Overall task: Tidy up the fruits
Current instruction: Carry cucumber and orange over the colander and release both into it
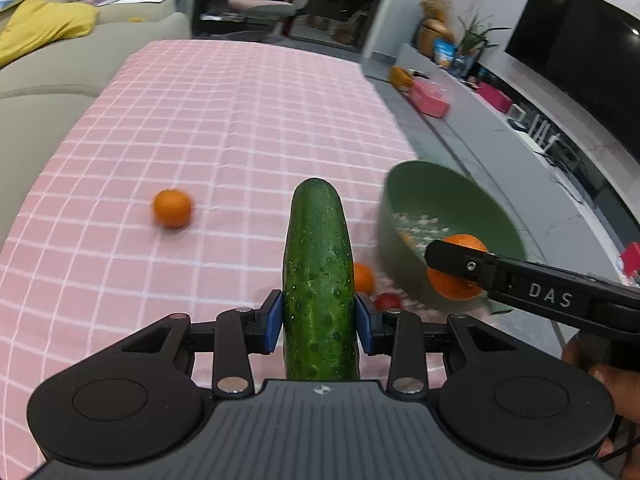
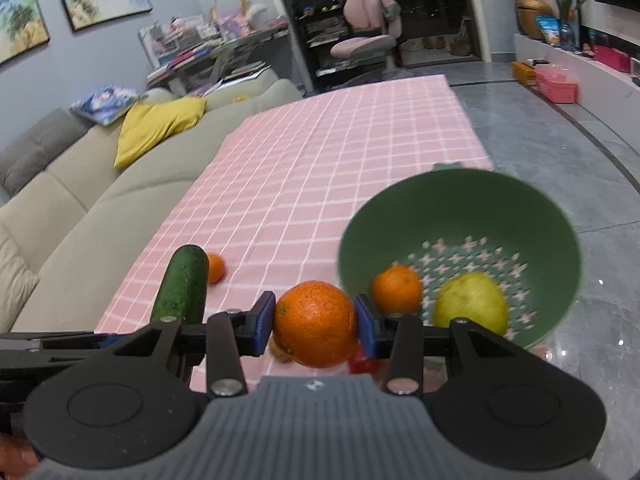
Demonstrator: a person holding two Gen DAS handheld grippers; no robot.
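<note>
Fruits: two pieces in hand, both off the pink checked tablecloth (image 1: pixel 224 112). Left gripper (image 1: pixel 319 322) is clamped on a cucumber (image 1: pixel 319 276), centre of its frame, standing on end between the blue pads. Right gripper (image 2: pixel 315 322) is clamped on a large orange (image 2: pixel 316 324), lower centre of its frame, just left of the green colander bowl (image 2: pixel 460 196).

Step, as I read it: carry phase, both loads heading to the bowl. Next move calls for getting the orange over the rim before letting go; the cucumber probably needs laying flat to fit.

Count:
- Bowl: 1, holding a small orange (image 2: pixel 396 289) and a yellow-green fruit (image 2: pixel 471 306).
- Oranges visible: 4 – one gripped, one in the bowl, two loose on the cloth (image 1: pixel 172 208) (image 1: pixel 363 278).
- Cucumber: 1.
- Something red (image 1: pixel 387 302) under the grippers, unclear what.
</note>
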